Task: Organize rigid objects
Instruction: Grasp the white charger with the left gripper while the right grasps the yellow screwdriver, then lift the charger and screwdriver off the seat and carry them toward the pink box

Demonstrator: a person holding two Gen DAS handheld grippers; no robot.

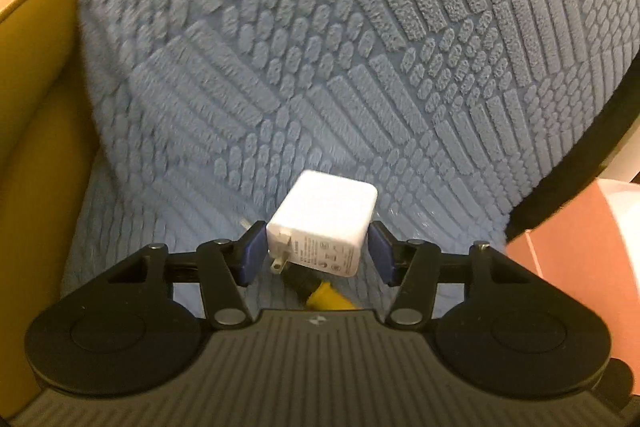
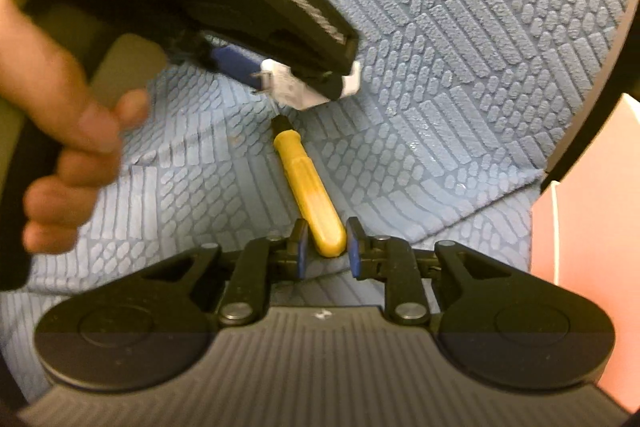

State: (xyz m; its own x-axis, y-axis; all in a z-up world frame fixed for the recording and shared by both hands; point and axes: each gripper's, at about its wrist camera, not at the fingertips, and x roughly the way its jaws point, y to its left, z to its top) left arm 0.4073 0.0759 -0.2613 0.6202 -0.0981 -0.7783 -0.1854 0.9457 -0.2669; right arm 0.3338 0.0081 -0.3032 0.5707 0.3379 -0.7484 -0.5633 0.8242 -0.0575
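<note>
Clearly we are mid-pickup on both sides at once. Our left hand-held gripper brackets one white charger, its two prongs folded out toward 7 o'clock; the blue pads sit close on either flank, though in the left wrist view we cannot tell whether they truly bear on it. In the right wrist view the charger appears lifted off the blue textured mat, so we judge it held. Our right hand-held gripper stands narrow around the butt of one yellow-handled screwdriver, which lies on the mat pointing toward 11 o'clock, its dark tip just under the charger; small gaps seem to remain beside the handle. Next, we judge, the right jaws must close on the handle and lift it without knocking the charger above its tip. A pink box waits at 3 o'clock, a likely destination. Count: one charger, one screwdriver, two grippers.
</note>
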